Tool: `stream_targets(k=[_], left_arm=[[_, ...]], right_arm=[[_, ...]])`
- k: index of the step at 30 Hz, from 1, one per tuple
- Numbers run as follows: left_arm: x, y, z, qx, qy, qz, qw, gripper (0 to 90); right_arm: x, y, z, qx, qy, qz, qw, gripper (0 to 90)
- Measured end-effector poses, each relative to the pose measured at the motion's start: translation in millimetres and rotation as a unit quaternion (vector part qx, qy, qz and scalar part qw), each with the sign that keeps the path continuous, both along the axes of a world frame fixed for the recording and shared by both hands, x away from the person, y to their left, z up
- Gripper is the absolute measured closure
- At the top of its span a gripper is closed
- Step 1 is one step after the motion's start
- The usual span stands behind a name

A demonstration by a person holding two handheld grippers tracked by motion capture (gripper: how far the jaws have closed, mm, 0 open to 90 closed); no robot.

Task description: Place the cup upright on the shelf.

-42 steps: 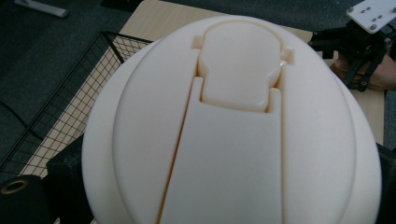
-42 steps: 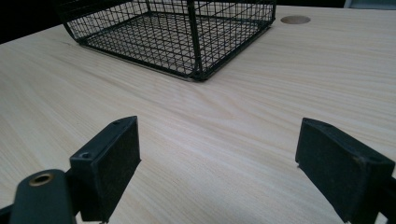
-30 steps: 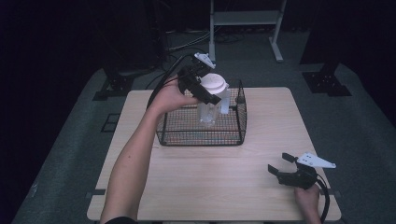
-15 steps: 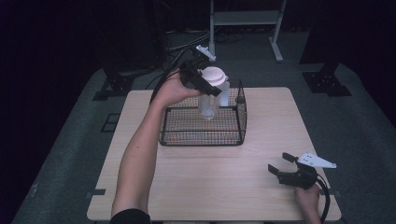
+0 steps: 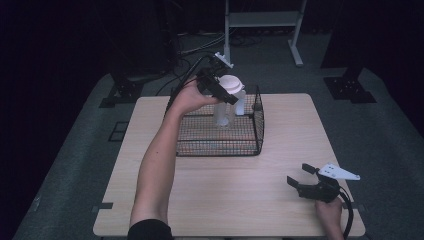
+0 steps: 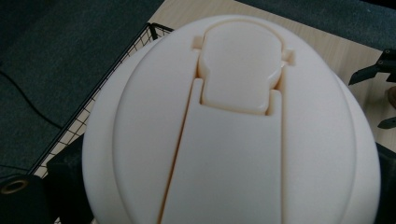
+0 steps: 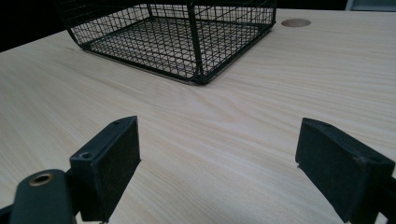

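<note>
The left gripper (image 5: 225, 90) is up over the back of the wire basket (image 5: 257, 125), and its jaws are clamped on the white lid (image 5: 230, 82) of a clear bottle (image 5: 222, 112). The bottle hangs upright from that grip, its lower part down inside the basket. Whether its base touches the mesh floor I cannot tell from the high view. In the left gripper view the lid (image 6: 233, 126) sits right up against the camera, a round cream dome with a flip tab on top, and a dark jaw pad presses on each side of it at the bottom corners. The basket's rim (image 6: 116, 74) runs past on the left of that view, with grey floor beyond it.

The person's left forearm (image 5: 155, 165) stretches up from the bottom edge of the high view, across the table (image 5: 290, 125), to that gripper.

The right gripper (image 5: 300, 176) is well apart from all this, low at the near right corner of the table, held in the right hand (image 5: 329, 212). Its 2 jaws are spread wide with nothing between them. In the right gripper view bare wood (image 7: 224, 154) lies between the 2 pads, and the basket (image 7: 187, 37) stands farther off across the table, seen from a corner, near a round hole (image 7: 296, 22) in the tabletop.
</note>
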State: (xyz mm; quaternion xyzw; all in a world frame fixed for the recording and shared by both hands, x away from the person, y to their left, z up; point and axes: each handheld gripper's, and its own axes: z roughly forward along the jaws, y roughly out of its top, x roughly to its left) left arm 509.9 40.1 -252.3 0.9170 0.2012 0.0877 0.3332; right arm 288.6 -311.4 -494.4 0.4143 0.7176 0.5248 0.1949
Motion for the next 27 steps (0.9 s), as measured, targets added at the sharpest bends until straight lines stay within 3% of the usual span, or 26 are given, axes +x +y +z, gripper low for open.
stream_targets(k=[27], left_arm=[[18.5, 8.9, -55.9, -0.012, 0.029, 0.038, 0.9988, 5.0]], right_arm=[[-0.1, -0.4, -0.2, 0.002, -0.002, 0.000, 1.0000, 12.8]])
